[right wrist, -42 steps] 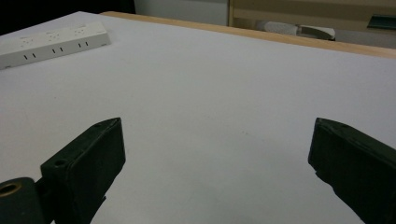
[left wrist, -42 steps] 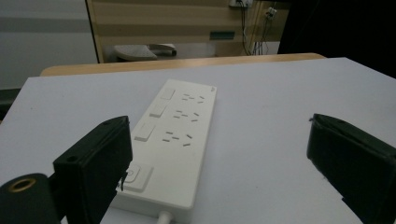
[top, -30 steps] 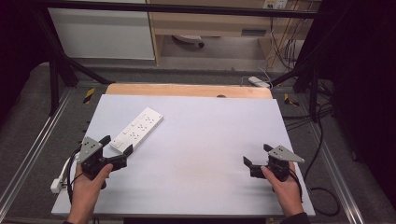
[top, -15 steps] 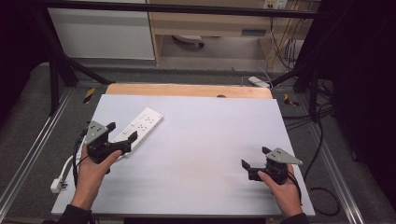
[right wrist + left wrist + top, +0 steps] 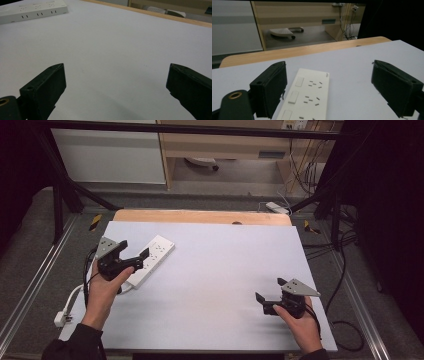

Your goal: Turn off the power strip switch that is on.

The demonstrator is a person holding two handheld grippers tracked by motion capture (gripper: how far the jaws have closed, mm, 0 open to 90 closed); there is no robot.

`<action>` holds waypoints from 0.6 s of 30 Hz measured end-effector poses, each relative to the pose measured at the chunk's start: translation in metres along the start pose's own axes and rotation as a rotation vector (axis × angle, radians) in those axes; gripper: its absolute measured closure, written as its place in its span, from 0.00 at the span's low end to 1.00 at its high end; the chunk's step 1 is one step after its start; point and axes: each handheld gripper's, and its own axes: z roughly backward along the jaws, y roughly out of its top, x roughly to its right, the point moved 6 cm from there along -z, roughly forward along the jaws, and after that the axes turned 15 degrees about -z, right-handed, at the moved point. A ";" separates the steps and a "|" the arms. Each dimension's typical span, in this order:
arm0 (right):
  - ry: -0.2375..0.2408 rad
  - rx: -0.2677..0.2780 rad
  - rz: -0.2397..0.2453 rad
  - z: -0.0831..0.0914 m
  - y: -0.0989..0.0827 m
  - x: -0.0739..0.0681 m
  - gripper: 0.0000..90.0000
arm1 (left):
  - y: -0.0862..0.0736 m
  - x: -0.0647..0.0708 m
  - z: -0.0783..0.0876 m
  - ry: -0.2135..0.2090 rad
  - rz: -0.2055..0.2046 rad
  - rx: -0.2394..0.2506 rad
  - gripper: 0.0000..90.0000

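A white power strip (image 5: pixel 154 256) lies slanted on the left part of the white table (image 5: pixel 215 270). My left gripper (image 5: pixel 134 251) hovers over its near end. In the left gripper view the strip (image 5: pixel 308 97) runs between the wide-apart jaws of the left gripper (image 5: pixel 328 77), closer to the left one, and the pads do not touch it. Those jaws have just been closing slightly and are still open. My right gripper (image 5: pixel 270 290) is open near the table's front right with nothing between its jaws. In the right gripper view it (image 5: pixel 115 72) frames bare table, with the strip (image 5: pixel 32 11) far off.
The strip's white cable (image 5: pixel 75 295) trails off the table's left edge to a plug (image 5: pixel 61 318) on the floor. A wooden strip (image 5: pixel 200 216) borders the far edge. Metal rails flank both sides, and another power strip (image 5: pixel 276 207) and cables lie beyond the table.
My left hand has moved away from the front edge, up to the power strip's near end. The right hand has hardly shifted.
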 end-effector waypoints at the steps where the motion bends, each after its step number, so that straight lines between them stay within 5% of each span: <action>1: 0.000 0.000 0.000 0.000 0.000 0.000 0.04 | 0.001 -0.001 -0.002 0.003 0.001 0.003 0.15; 9: 0.000 0.001 -0.007 0.001 0.000 0.000 0.04 | 0.005 -0.008 -0.013 0.000 0.006 -0.010 0.31; 18: 0.001 -0.003 -0.002 0.000 0.000 0.000 0.04 | 0.008 -0.015 -0.022 0.011 0.021 -0.015 0.34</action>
